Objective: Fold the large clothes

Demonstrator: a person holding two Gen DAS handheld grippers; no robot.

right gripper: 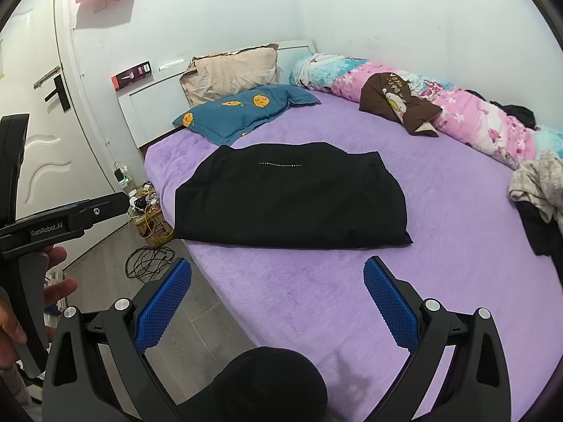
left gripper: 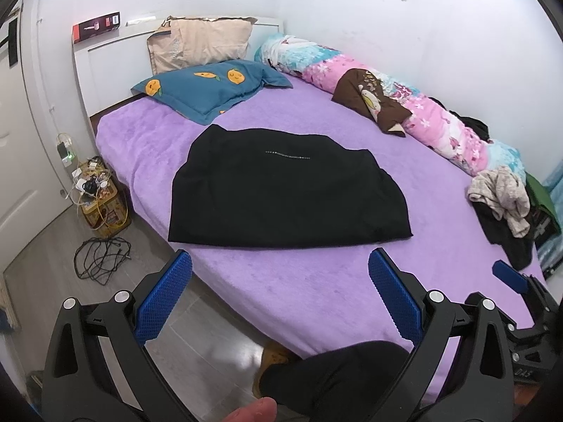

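Note:
A large black garment (left gripper: 281, 193) (right gripper: 292, 197) lies flat and partly folded in the middle of the purple bed (left gripper: 316, 281) (right gripper: 440, 246), a short dotted silver line across its upper part. My left gripper (left gripper: 279, 295) hangs open over the bed's near edge, short of the garment, nothing between its blue pads. My right gripper (right gripper: 278, 299) is open too, a little nearer than the garment's front hem. The right gripper's blue fingertip (left gripper: 506, 274) shows at the right of the left wrist view. The left gripper's body (right gripper: 63, 218) shows at the left of the right wrist view, held by a hand.
A pile of loose clothes (left gripper: 506, 207) (right gripper: 538, 190) sits at the bed's right edge. A teal pillow (left gripper: 211, 88), a beige pillow (left gripper: 200, 45), and a long floral bolster (left gripper: 422, 112) with a brown cushion (left gripper: 373, 102) line the far side. Cables (left gripper: 102, 256) and a box (left gripper: 102, 204) lie on the floor at left.

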